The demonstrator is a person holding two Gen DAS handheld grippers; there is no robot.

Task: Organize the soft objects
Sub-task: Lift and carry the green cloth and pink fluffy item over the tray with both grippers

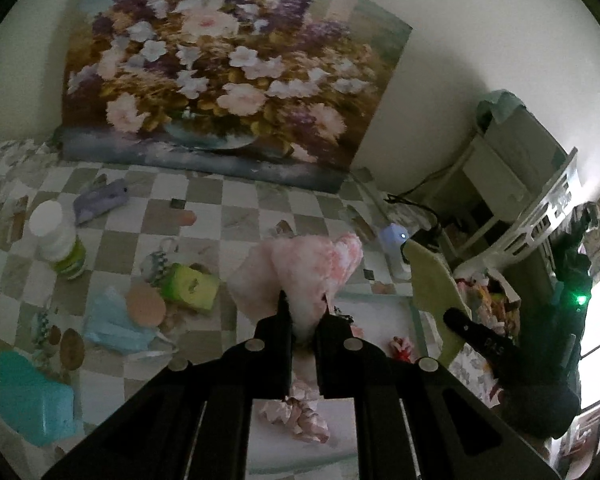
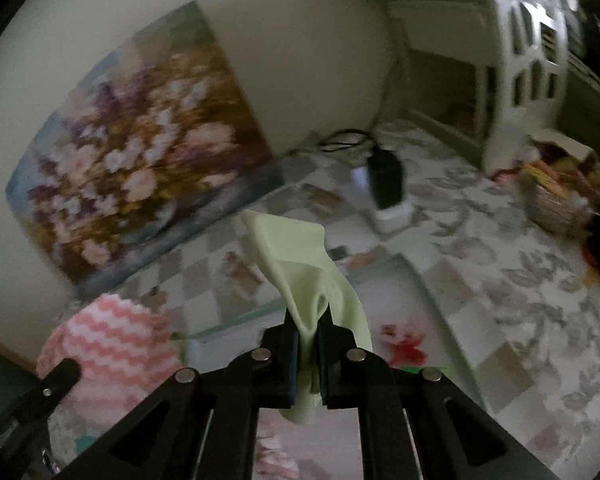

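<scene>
My left gripper (image 1: 303, 309) is shut on a fluffy pink-and-white zigzag cloth (image 1: 300, 268) and holds it up over a pale tray (image 1: 418, 320). The same cloth shows at the lower left of the right wrist view (image 2: 116, 344). My right gripper (image 2: 308, 322) is shut on a light green cloth (image 2: 300, 256), held above the tray (image 2: 424, 280); the green cloth also shows in the left wrist view (image 1: 434, 284). A pink scrunchie (image 1: 300, 414) and a red-and-white soft item (image 2: 404, 344) lie in the tray.
On the checkered tablecloth lie a green sponge (image 1: 190, 286), a blue face mask (image 1: 116, 322), a round beige puff (image 1: 145, 305), a purple cloth (image 1: 100, 200), a white bottle (image 1: 58, 240) and a teal box (image 1: 32, 396). A floral painting (image 1: 220, 72) leans on the wall. A white shelf (image 2: 524, 64) stands right.
</scene>
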